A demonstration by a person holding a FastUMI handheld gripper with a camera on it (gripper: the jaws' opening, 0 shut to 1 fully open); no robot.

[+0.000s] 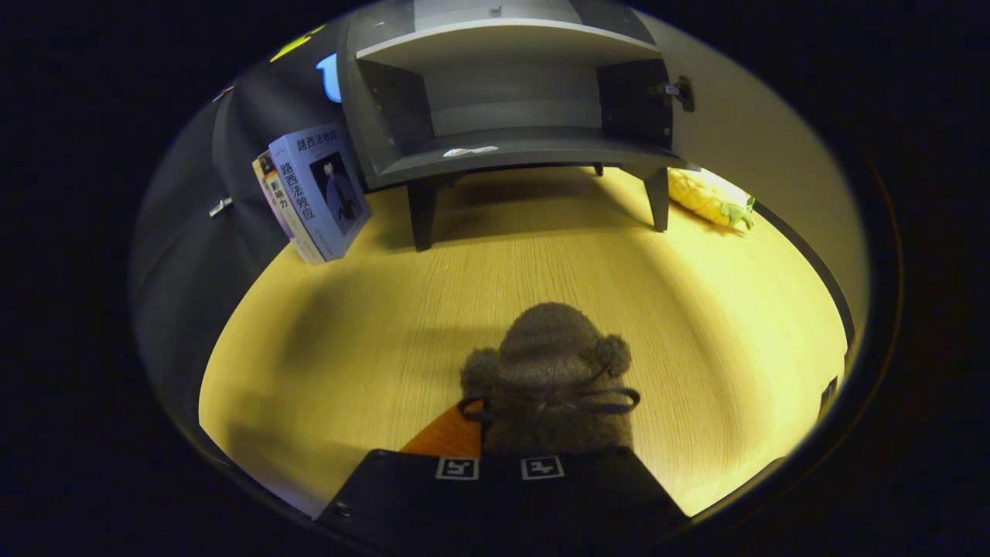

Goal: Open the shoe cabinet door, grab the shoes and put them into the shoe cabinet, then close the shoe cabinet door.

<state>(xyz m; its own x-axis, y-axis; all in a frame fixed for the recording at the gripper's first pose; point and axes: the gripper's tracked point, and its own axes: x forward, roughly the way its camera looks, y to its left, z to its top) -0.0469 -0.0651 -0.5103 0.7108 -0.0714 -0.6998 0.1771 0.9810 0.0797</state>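
One fuzzy brown shoe point(551, 379) sits right at your gripper point(499, 464), at 6 o'clock on the wooden floor point(371, 325). Your gripper body covers the shoe's rear, and one finger point(448, 437) shows along its left side. You cannot see the second finger, so you cannot tell whether both press on the shoe or how wide they stand. The shoe's rounded toe points toward 12 o'clock, straight at the cabinet. Two pompoms flank the toe, and a thin dark bow lies across the shoe just ahead of your gripper.

Beyond the toe, bare wooden floor runs on to the shoe cabinet point(510, 100) at 12 o'clock, well apart from the shoe. You are looking into its open front: a grey box on short dark legs, with a pale shelf point(503, 42) across the upper part and a dark lower floor. A small white scrap point(469, 152) lies on that lower floor near its front lip. The cabinet door point(750, 131) stands swung open at about 1 o'clock, with a dark hinge fitting on the cabinet's right edge.

At 10 o'clock, just beside the cabinet's left leg, several books point(313, 193) lean upright against the dark cloth wall. At 2 o'clock, past the cabinet's right leg, a yellow plush toy point(708, 197) with a green tip lies on the floor beside the open door.
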